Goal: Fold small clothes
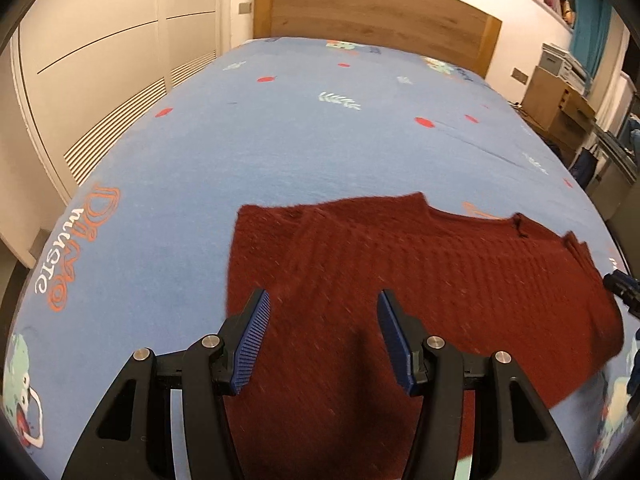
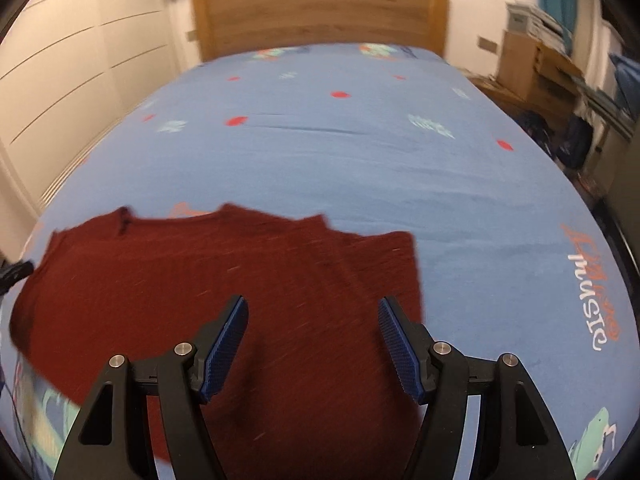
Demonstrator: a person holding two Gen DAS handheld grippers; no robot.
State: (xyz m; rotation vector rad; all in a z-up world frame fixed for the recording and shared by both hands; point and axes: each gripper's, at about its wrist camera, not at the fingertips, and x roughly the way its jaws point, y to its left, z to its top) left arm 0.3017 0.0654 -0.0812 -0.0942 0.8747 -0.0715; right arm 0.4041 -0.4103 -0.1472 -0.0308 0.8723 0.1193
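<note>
A dark red sweater [image 1: 400, 272] lies spread on the blue bedsheet [image 1: 304, 140]. The left gripper [image 1: 322, 304] and right gripper [image 2: 312, 312] hover over it, jaws released, grasping nothing. A wooden headboard [image 1: 376, 12] stands beyond.

Left gripper [image 1: 322, 300]: jaws spread wide, blue ribbed pads [image 1: 252, 344] facing each other, nothing between them. Right gripper [image 2: 312, 306]: likewise spread wide, empty. Both point toward the bed's head end, hovering near its foot edge.
</note>
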